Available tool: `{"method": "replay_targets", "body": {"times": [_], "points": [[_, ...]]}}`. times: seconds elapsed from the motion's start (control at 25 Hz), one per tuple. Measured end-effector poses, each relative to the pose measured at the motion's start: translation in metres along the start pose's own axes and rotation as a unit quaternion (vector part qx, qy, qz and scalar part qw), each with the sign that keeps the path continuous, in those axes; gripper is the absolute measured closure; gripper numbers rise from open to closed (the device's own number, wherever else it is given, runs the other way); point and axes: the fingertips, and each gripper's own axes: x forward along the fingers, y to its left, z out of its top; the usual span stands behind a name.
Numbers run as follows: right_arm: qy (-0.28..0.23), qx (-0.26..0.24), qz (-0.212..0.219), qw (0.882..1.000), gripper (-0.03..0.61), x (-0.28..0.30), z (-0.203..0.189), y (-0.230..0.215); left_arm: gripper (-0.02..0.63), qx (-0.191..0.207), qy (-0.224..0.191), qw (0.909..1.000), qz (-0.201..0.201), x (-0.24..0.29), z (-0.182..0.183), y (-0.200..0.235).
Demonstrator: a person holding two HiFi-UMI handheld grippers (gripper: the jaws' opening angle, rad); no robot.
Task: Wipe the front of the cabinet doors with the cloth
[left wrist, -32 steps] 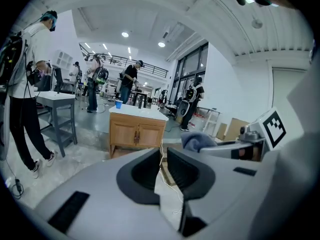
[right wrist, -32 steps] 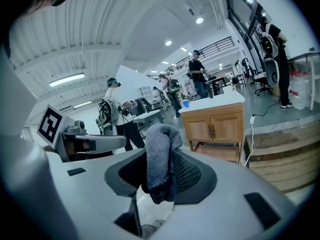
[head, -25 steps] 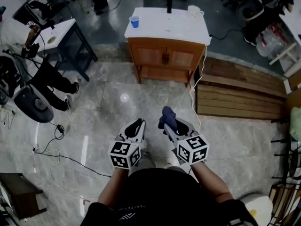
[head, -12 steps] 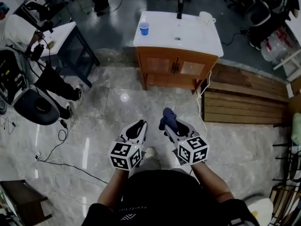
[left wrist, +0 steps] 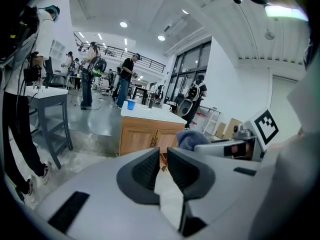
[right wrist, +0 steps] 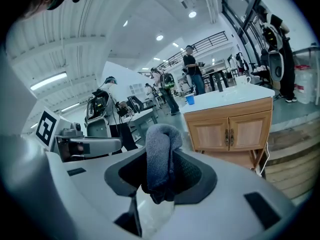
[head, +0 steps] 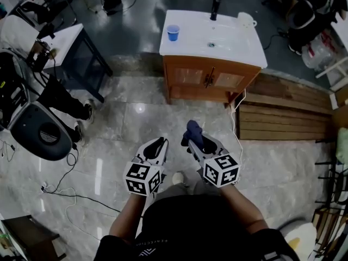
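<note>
A wooden cabinet [head: 209, 79] with two doors and a white top [head: 228, 39] stands ahead across the marble floor, well out of reach of both grippers. The doors [right wrist: 232, 130] are shut, with dark handles at the middle. My right gripper [head: 191, 139] is shut on a blue-grey cloth [right wrist: 160, 156] that sticks up between its jaws; the cloth [head: 194, 132] also shows in the head view. Beside it, my left gripper [head: 160, 144] is shut with nothing in it. In the left gripper view the cabinet [left wrist: 147, 136] stands beyond the jaws.
A blue cup [head: 173, 32], a dark bottle [head: 215, 7] and a white kettle [head: 246, 19] stand on the cabinet top. A white cable [head: 235, 113] hangs at its right side. Wooden planks [head: 283, 113] lie to the right. A person [head: 60, 94] stands by a table [head: 65, 37] at left.
The view has moved forward, so the cabinet sits lower and nearer in the head view. Both grippers keep their places, the right one still holding the cloth.
</note>
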Motion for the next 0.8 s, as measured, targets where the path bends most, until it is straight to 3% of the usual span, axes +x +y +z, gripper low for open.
{"method": "replay_targets", "body": {"times": [0.4,0.8], "points": [[0.001,-0.018,-0.004,1.000,0.426,0.032,0.017,-0.012,0.565,-0.011,-0.006,0.9999,0.001,0.022,0.005,0.023],[0.013,-0.036,0.025,0.999,0.426,0.092,0.050,-0.054,0.565,-0.009,-0.005,0.9995,0.028,0.080,0.034,0.059]]}}
